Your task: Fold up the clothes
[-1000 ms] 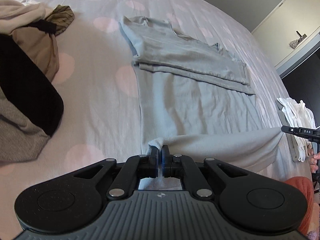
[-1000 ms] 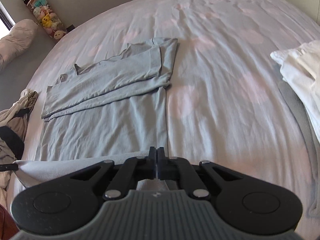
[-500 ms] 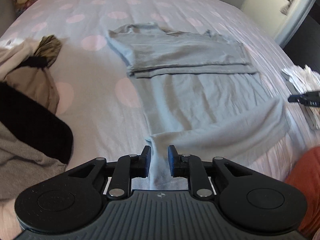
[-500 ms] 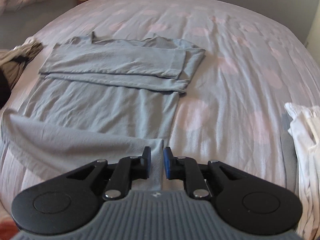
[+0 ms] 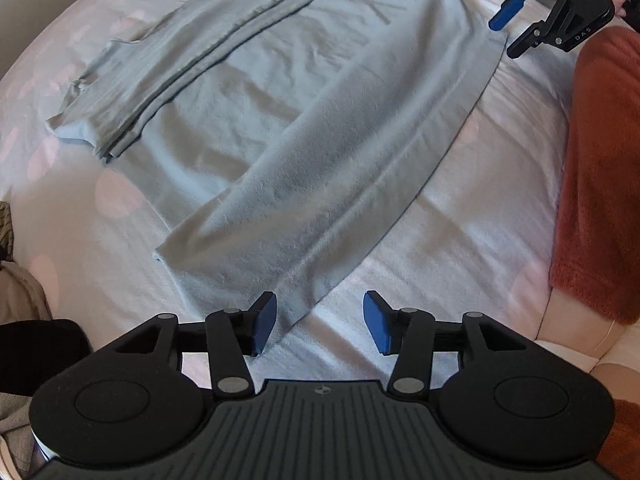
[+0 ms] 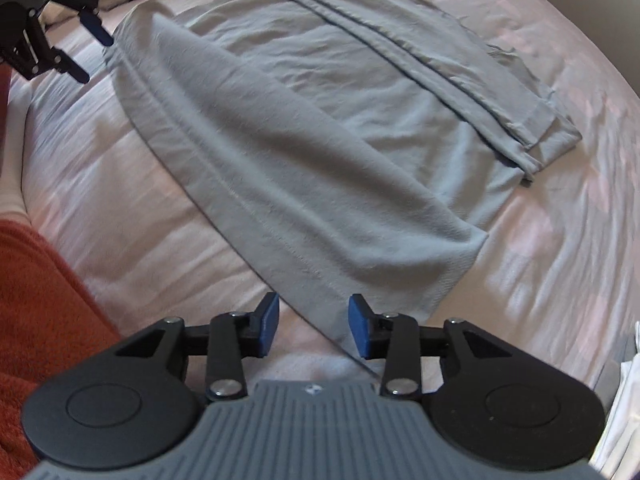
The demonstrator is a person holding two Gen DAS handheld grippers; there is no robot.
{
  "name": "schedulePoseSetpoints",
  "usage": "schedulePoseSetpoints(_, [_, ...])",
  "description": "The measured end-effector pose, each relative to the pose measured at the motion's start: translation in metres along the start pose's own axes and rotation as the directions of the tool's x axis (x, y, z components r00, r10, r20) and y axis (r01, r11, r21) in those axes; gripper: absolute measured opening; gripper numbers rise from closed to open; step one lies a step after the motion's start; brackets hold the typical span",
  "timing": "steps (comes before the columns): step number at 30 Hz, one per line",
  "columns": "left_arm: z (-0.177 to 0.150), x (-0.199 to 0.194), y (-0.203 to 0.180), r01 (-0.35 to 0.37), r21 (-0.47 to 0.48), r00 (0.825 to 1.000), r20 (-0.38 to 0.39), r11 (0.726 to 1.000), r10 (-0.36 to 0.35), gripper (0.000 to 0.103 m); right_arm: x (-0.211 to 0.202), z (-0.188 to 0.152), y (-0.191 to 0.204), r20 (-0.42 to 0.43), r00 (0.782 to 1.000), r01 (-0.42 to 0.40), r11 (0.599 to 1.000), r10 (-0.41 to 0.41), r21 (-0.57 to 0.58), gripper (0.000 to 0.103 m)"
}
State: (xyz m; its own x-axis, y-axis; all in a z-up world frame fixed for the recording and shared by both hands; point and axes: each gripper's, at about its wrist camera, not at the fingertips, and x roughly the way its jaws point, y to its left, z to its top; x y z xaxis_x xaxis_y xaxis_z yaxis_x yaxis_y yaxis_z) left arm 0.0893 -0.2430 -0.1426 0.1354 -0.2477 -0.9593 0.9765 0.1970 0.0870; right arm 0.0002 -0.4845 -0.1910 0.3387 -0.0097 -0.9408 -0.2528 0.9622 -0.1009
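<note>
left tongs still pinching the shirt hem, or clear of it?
Apart. The left wrist view shows the left tongs opening, blue pads spread; the grey shirt hem corner lies on the bed between them, unpressed.

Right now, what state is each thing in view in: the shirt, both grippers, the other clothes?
Grey shirt: flat on the bed, sleeves folded in, bottom hem turned up, released.
Left gripper: jaws opening, nothing gripped.
Right gripper: jaws opening, hem corner lying loose between them.
White clothes: piled at the bed's edge.

Soft, even daylight, motion blur across the bedsheet (image 5: 460,240), strong fisheye bending at edges.
</note>
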Motion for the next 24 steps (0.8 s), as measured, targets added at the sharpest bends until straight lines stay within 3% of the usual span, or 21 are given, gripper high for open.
schedulePoseSetpoints(5, [-0.006,0.015,0.003,-0.034,0.025,0.998,-0.045,0.999,0.035,0.049,0.021,-0.002,0.012,-0.063,0.997,0.029,0.989,-0.039,-0.143,0.06])
schedulePoseSetpoints(10, [-0.012,0.025,0.006,-0.033,0.043,0.999,-0.04,0.999,0.035,0.053,0.03,-0.009,0.02,-0.035,0.997,0.059,0.975,-0.068,-0.213,0.064])
schedulePoseSetpoints(15, [-0.01,0.029,0.013,-0.016,0.051,1.0,-0.016,0.999,0.016,0.061,0.029,-0.013,0.011,-0.007,0.999,0.03,0.981,-0.032,-0.193,0.064])
schedulePoseSetpoints(19, [-0.009,0.03,0.02,0.006,0.035,1.0,-0.002,0.999,-0.006,0.061,0.027,-0.016,0.006,0.01,1.0,0.022,0.983,-0.021,-0.181,0.062])
schedulePoseSetpoints(22, [-0.009,0.027,0.025,-0.002,0.016,1.0,0.003,1.0,0.002,0.05,0.024,-0.016,0.006,0.016,0.999,0.041,0.981,-0.039,-0.189,0.052])
schedulePoseSetpoints(24, [-0.009,0.024,0.029,-0.025,-0.013,1.0,0.01,1.0,0.025,0.028,0.021,-0.016,0.007,0.02,0.998,0.068,0.977,-0.065,-0.2,0.036])
